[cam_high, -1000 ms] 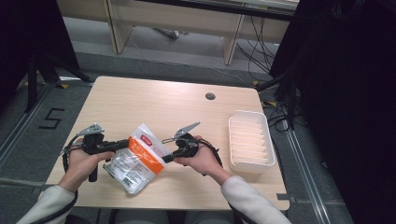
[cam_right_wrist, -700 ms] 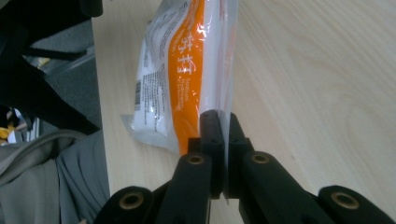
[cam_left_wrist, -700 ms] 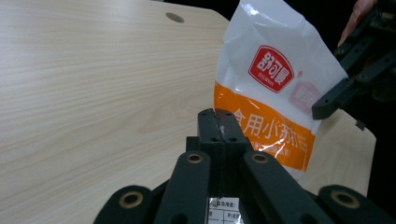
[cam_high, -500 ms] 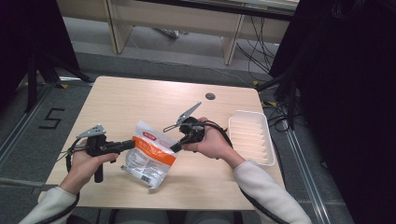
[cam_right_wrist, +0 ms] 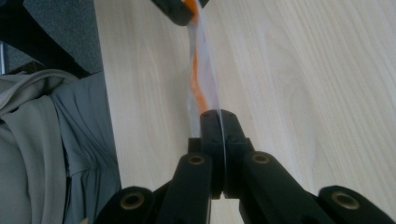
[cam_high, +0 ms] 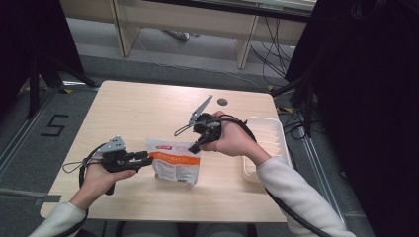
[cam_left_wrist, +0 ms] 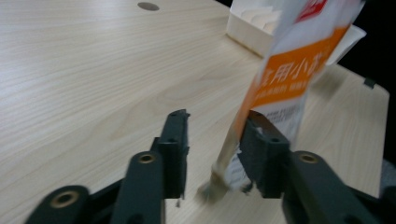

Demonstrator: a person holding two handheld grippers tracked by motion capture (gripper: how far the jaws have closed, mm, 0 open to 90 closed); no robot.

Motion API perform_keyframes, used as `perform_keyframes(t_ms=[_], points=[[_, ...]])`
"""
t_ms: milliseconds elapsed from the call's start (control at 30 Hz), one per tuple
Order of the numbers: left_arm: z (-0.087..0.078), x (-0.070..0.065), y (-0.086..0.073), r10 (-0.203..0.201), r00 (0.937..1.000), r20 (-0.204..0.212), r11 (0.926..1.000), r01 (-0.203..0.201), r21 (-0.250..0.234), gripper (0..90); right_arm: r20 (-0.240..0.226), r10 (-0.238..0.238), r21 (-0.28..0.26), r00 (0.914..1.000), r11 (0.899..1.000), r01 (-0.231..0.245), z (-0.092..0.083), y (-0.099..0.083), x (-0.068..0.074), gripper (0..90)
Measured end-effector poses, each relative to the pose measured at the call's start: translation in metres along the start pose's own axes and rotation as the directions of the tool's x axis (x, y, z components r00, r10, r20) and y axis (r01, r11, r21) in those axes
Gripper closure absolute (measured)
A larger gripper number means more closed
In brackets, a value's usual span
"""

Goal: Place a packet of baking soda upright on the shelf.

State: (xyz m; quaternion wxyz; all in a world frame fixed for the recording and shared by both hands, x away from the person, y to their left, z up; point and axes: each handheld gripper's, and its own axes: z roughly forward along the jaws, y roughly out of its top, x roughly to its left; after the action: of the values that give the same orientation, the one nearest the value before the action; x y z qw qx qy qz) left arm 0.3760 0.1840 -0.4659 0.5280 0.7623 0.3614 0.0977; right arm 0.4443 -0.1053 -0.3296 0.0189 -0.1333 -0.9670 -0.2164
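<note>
Pouch (cam_high: 174, 166) hanging upright, long axis vertical

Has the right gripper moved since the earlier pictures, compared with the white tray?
Yes. The right gripper, shut on the pouch, moved toward the white tray and the table's far edge, lifting the pouch's top.

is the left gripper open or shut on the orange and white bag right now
Open. The left gripper jaws have just been opening; the bag edge sits between them, touching one pad at most.
</note>
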Motion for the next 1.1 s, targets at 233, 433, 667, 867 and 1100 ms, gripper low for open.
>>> perform_keyframes(t_ms=[233, 433, 667, 867, 1100], points=[[-0.013, -0.009, -0.024, 0.062, 0.9955, -0.071, 0.9943, -0.056, 0.091, 39.8, 0.010, -0.029, 0.046, 0.9995, 0.999, 0.029, -0.014, -0.002, -0.008, 90.0], [-0.027, -0.018, -0.039, 0.066, 0.9923, -0.105, 0.9923, -0.055, 0.111, 36.7, 0.024, -0.047, 0.052, 0.9986, 0.998, 0.046, -0.032, -0.007, -0.018, 90.0], [-0.033, -0.023, -0.043, 0.121, 0.9825, -0.142, 0.9879, -0.105, 0.114, 36.1, 0.064, -0.020, 0.025, 0.9978, 1.000, 0.018, -0.058, -0.021, -0.026, 90.0], [-0.033, -0.022, -0.043, 0.112, 0.9808, -0.159, 0.9905, -0.098, 0.097, 35.4, 0.059, 0.008, 0.011, 0.9982, 1.000, -0.009, -0.074, -0.031, -0.032, 90.0], [-0.034, -0.021, -0.042, 0.111, 0.9788, -0.172, 0.9913, -0.097, 0.090, 35.0, 0.068, 0.025, 0.021, 0.9974, 0.999, -0.026, -0.088, -0.035, -0.040, 90.0]])
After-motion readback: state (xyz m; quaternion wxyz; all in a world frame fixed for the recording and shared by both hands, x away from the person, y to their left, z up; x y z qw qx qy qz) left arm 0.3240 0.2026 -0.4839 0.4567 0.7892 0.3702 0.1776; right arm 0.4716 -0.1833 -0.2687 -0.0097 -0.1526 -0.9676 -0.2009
